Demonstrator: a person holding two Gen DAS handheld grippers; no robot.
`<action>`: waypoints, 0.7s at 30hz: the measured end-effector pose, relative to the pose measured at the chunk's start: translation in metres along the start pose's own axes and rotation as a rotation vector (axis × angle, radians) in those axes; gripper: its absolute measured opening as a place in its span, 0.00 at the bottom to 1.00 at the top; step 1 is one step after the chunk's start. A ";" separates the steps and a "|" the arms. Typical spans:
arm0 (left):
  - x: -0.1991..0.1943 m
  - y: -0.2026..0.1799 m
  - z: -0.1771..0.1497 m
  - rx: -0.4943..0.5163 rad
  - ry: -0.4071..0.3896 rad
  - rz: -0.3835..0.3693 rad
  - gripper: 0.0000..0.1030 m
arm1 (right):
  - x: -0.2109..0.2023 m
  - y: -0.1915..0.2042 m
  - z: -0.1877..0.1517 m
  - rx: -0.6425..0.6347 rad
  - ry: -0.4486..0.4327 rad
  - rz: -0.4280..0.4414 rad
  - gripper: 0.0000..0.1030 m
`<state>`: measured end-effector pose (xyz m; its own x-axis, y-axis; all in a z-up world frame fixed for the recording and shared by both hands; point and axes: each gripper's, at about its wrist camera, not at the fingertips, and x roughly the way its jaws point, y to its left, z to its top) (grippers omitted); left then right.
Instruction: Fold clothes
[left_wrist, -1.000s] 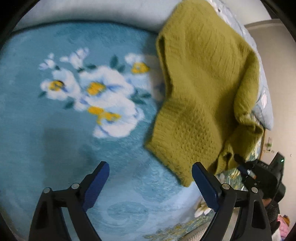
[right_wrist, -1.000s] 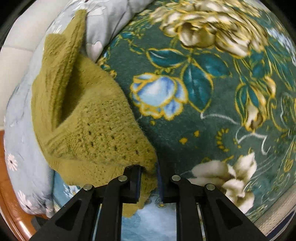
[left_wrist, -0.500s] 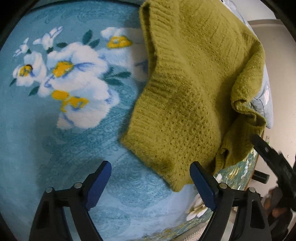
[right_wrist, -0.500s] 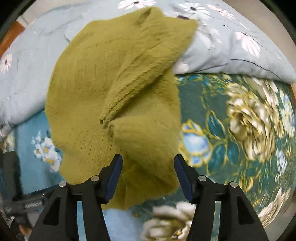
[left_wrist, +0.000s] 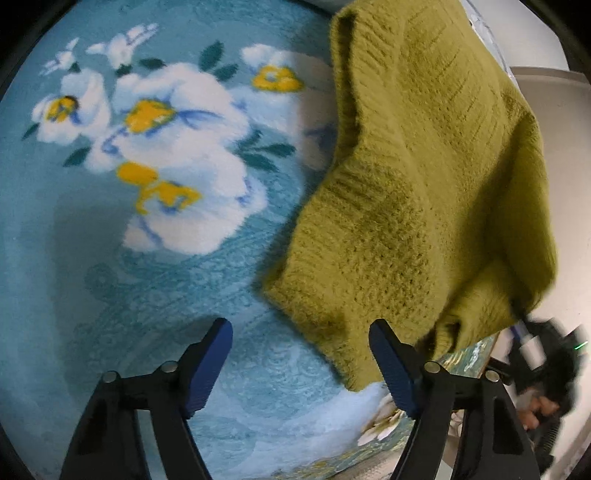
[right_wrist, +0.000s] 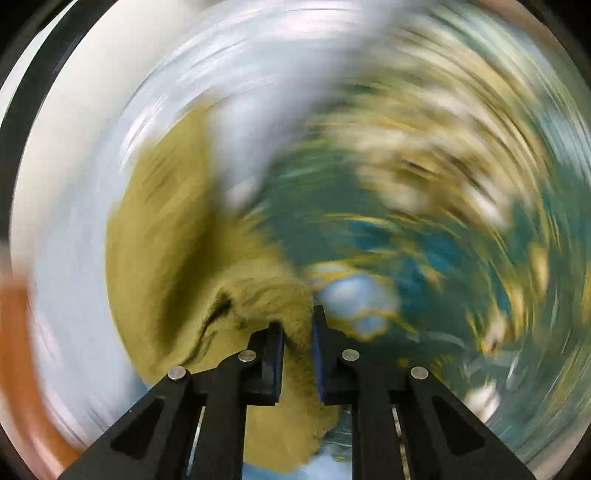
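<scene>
An olive-green knitted sweater lies on a light blue flowered blanket, at the right of the left wrist view. My left gripper is open and empty, just short of the sweater's lower edge. In the right wrist view, heavily blurred by motion, my right gripper is shut on a fold of the sweater, with knit bunched between the fingers. The right gripper also shows, blurred, at the sweater's far right corner in the left wrist view.
A dark green bedspread with gold and blue flowers lies to the right of the sweater. A pale grey flowered pillow lies behind it. The bed's edge and a pale wall are at the right.
The right gripper was open around the sweater half a second ago and is now shut on a fold, moving fast. The left gripper has shifted slightly; the sweater's right corner has lifted.
</scene>
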<state>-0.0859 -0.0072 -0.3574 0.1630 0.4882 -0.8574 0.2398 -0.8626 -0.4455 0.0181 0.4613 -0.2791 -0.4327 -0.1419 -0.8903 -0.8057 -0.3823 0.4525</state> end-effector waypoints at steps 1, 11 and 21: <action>0.001 -0.001 0.001 0.002 0.002 0.001 0.75 | 0.001 -0.019 0.001 0.072 0.000 0.000 0.08; -0.004 0.005 0.011 -0.059 -0.001 -0.054 0.46 | 0.008 -0.014 -0.008 -0.009 0.061 -0.016 0.10; -0.006 0.000 0.019 -0.052 0.006 -0.054 0.43 | 0.011 0.045 -0.029 -0.254 0.122 -0.085 0.49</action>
<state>-0.1052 -0.0126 -0.3570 0.1537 0.5348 -0.8309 0.2973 -0.8270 -0.4772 -0.0115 0.4163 -0.2694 -0.3033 -0.2024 -0.9312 -0.7031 -0.6121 0.3620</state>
